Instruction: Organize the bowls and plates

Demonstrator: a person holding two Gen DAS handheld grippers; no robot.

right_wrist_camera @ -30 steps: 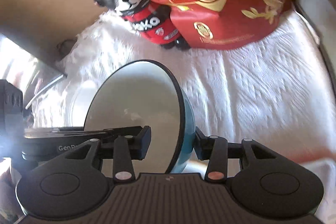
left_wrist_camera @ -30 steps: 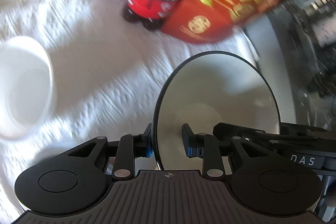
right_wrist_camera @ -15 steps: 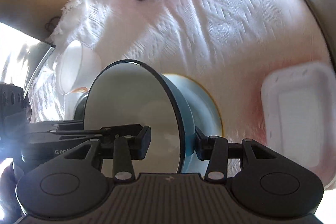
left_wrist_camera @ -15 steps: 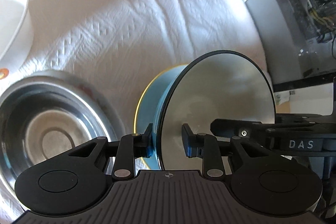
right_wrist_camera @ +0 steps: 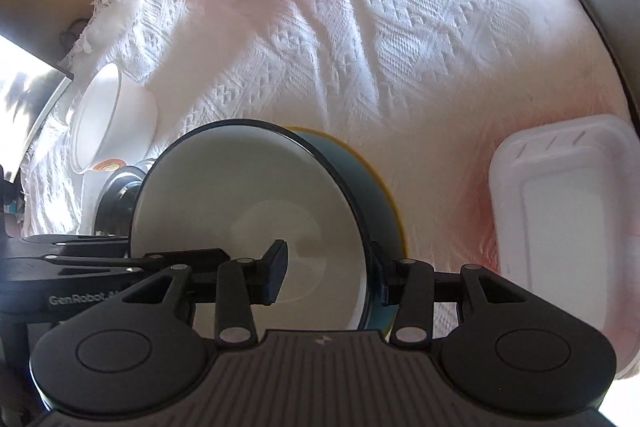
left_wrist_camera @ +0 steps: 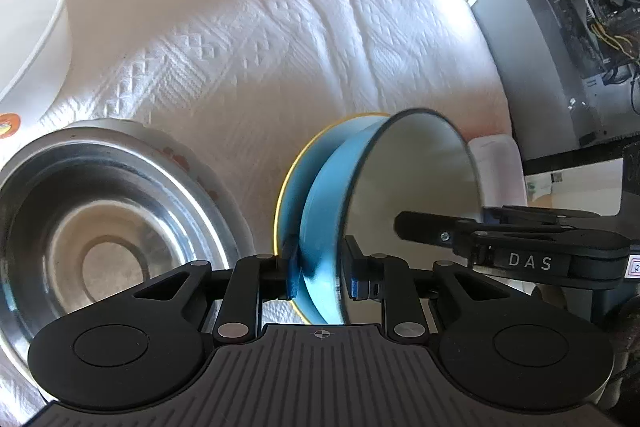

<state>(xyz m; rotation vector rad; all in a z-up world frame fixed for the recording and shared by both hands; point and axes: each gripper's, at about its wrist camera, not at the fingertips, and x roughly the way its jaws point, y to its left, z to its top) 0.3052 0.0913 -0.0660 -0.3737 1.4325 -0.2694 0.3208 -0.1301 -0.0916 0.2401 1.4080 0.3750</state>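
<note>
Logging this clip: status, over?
Both grippers, left closing, right, clamp opposite rims of the blue bowl, tilted over the blue plate. Steel bowl alongside, clear.

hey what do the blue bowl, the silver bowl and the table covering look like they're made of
Blue bowl: probably glazed ceramic or enamel; glossy blue outside, smooth pale inside, dark rim.
Silver bowl: likely stainless steel; mirror-like reflections and bright ringed highlights.
Table covering: woven white cloth; raised diamond pattern, a frayed fringe at one edge.
</note>
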